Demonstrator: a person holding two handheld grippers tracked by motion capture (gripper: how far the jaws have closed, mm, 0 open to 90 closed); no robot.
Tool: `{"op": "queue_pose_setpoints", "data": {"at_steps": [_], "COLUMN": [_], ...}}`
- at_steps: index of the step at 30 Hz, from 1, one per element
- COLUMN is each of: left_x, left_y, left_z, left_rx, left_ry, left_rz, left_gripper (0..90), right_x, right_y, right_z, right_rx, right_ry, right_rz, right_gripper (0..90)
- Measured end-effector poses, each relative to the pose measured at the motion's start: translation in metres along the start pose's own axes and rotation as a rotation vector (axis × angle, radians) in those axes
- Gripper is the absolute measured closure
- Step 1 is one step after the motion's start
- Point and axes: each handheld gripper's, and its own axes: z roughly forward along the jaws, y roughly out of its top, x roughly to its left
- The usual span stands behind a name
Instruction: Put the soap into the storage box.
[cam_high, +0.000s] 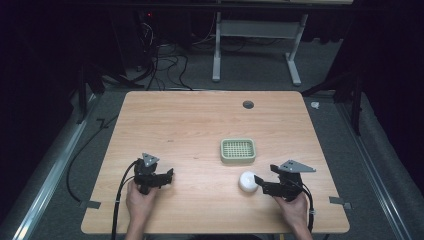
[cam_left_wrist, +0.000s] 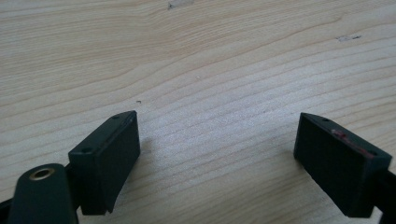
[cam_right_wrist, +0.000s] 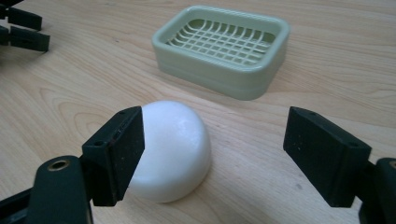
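1. White soap bar (cam_right_wrist: 175, 149) is lying on the table (cam_high: 190, 125), at 6 o'clock from the green soap dish (cam_high: 238, 150).
2. Right gripper (cam_high: 260, 184) is sitting released, one jaw beside the soap.
3. Left gripper (cam_high: 167, 176) is resting released over bare wood.
4. Grey carpet (cam_high: 250, 70) and cables (cam_high: 160, 60) are lying beyond, at 12 o'clock.

In the right gripper view, the right gripper's (cam_right_wrist: 212, 154) left jaw is covering part of the white soap (cam_right_wrist: 175, 149); the bottom edge is cutting off both jaws; the picture's left edge is cutting the left gripper (cam_right_wrist: 21, 25); in the high view, the forearms are leaving the frame at the bottom.
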Motion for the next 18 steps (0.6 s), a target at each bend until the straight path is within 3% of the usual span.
{"op": "queue_pose_setpoints", "data": {"at_steps": [18], "left_x": [0.0], "left_y": [0.0], "left_z": [0.0], "left_rx": [0.0], "left_ry": [0.0], "left_rz": [0.0], "left_gripper": [14.9], "right_x": [0.022], "right_y": [0.005], "right_z": [0.018], "right_rx": [0.05], "right_ry": [0.044], "right_rz": [-0.071], "right_gripper": [16.7]}}
